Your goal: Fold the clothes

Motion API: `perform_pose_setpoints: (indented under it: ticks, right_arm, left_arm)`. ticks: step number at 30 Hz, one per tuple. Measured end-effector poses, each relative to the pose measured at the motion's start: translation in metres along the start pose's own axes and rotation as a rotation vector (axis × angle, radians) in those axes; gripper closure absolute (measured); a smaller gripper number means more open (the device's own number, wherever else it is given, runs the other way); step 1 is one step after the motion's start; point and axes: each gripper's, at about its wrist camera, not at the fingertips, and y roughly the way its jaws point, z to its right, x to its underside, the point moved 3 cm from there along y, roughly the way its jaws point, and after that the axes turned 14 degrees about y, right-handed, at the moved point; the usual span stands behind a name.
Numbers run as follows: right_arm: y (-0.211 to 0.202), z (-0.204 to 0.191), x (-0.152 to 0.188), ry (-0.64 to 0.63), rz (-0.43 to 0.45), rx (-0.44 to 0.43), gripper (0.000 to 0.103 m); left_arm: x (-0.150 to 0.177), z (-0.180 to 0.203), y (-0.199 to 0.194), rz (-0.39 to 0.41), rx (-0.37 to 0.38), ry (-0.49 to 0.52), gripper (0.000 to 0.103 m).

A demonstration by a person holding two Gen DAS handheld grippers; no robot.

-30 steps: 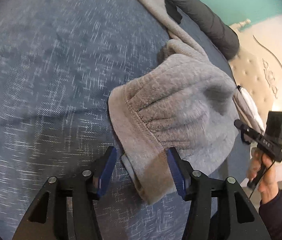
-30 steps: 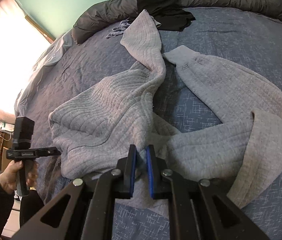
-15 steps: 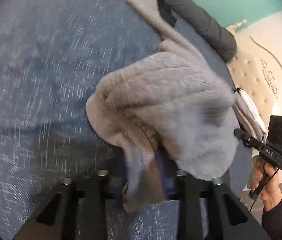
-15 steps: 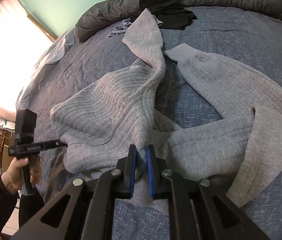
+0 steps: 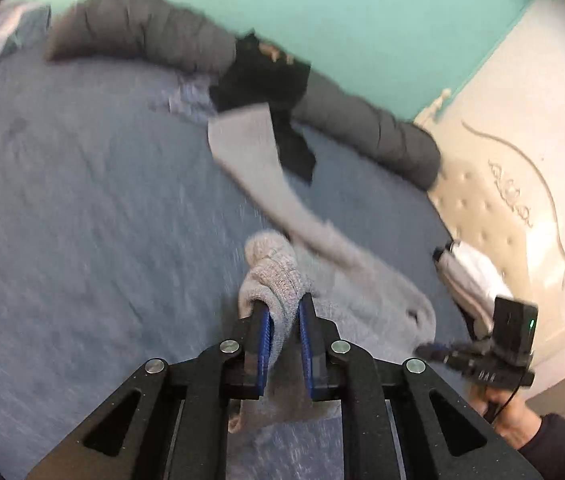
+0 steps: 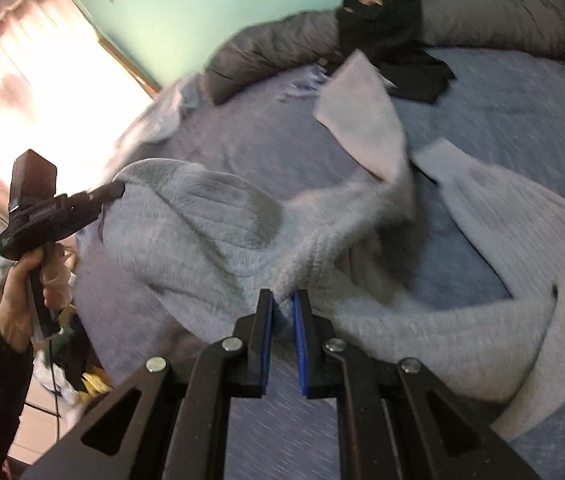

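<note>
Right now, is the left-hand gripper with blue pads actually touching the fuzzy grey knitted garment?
Touching. The left wrist view shows the left gripper with a bunched fold of the grey garment squeezed between its pads.

Two grippers show: the left gripper and the right gripper, each with two blue-padded fingers. One grey sweater lies on one blue bedspread. One black garment rests against one long dark grey bolster. One cream headboard stands at the side, and one curtained window.
</note>
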Motion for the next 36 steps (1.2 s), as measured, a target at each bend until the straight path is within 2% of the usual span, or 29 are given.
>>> perform_pose_setpoints:
  ticks: [5,8,10,12,14,18,20,22,26,28,30,34,36]
  right_arm:
    - [0.011,-0.073,-0.028,-0.053,0.024,-0.097,0.093]
    - [0.029,-0.112,-0.035,-0.075,0.019,-0.136,0.093]
    - [0.047,-0.131,-0.037,-0.078,0.002,-0.153,0.089]
    - [0.071,-0.136,-0.034,-0.071,-0.018,-0.109,0.085]
    - [0.082,-0.131,-0.030,-0.069,-0.018,-0.080,0.084]
    - [0.068,-0.078,-0.033,-0.017,0.006,-0.003,0.078]
    - [0.053,-0.044,-0.036,0.003,0.030,0.069,0.069]
    - [0.036,-0.007,-0.040,0.032,0.067,0.168,0.065]
    - [0.002,0.072,-0.050,0.135,0.123,0.350,0.057]
    - [-0.010,0.106,-0.053,0.201,0.149,0.415,0.054]
    - [-0.016,0.126,-0.052,0.232,0.156,0.441,0.050]
    - [-0.007,0.145,-0.053,0.288,0.145,0.427,0.045]
    - [0.006,0.149,-0.054,0.300,0.127,0.424,0.045]
  left_arm:
    - [-0.083,-0.020,-0.060,0.099,-0.082,0.066,0.090]
    - [-0.119,-0.029,-0.103,0.155,-0.129,0.081,0.090]
    - [-0.129,-0.043,-0.124,0.153,-0.185,0.081,0.090]
    - [-0.125,-0.060,-0.131,0.123,-0.245,0.086,0.090]
    - [-0.110,-0.085,-0.126,0.090,-0.269,0.050,0.089]
    - [-0.064,-0.144,-0.104,0.013,-0.301,-0.056,0.089]
    - [-0.036,-0.175,-0.091,-0.029,-0.321,-0.112,0.089]
    - [-0.018,-0.197,-0.082,-0.060,-0.330,-0.152,0.089]
    - [0.007,-0.219,-0.071,-0.083,-0.339,-0.197,0.087]
    - [0.011,-0.226,-0.067,-0.080,-0.339,-0.210,0.081]
    - [0.009,-0.230,-0.068,-0.073,-0.343,-0.222,0.078]
    - [0.005,-0.233,-0.083,-0.042,-0.371,-0.218,0.057]
    - [0.000,-0.236,-0.092,-0.014,-0.374,-0.229,0.053]
